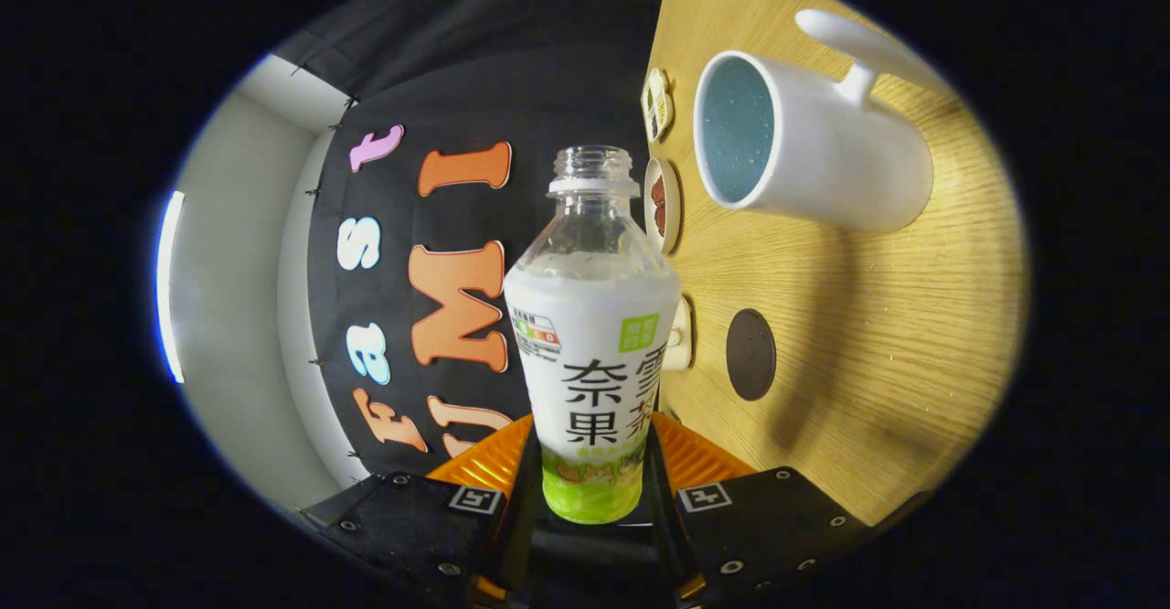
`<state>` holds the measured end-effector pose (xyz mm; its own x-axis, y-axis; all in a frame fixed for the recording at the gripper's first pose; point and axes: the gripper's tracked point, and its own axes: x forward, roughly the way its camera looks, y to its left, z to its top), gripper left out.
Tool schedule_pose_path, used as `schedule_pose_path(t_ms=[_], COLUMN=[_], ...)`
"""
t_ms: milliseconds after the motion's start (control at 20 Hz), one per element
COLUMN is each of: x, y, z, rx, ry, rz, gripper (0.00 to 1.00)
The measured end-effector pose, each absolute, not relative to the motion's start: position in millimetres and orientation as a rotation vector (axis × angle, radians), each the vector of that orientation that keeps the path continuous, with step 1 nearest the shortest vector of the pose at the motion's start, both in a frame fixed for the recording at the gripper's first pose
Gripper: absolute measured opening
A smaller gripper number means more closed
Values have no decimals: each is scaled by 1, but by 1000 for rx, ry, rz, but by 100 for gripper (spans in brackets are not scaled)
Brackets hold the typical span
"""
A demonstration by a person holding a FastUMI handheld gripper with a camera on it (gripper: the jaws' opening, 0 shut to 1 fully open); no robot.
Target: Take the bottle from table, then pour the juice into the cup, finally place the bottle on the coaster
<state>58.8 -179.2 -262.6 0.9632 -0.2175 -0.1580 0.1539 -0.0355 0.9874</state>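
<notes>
A capless clear bottle [592, 335], wrapped in a white and green label, is clamped between both fingers of the gripper [592, 490]. Beyond it, a white cup [823, 156] with a blue inside and a dark round coaster [750, 354] are seen on a wooden table [877, 353]; the bottle is possibly empty.

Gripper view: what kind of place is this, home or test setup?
Likely a staged recording booth, not a home: a black cloth wall behind a wooden table set with a white cup and round coasters. The hand-held gripper is shut on the uncapped bottle.
</notes>
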Motion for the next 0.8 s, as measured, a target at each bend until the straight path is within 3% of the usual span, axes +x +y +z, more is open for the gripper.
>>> schedule_pose_path(t_ms=[800], x=[60], y=[-180], z=[-259], rx=[1676], ry=[-71], rz=[-300], gripper=[55])
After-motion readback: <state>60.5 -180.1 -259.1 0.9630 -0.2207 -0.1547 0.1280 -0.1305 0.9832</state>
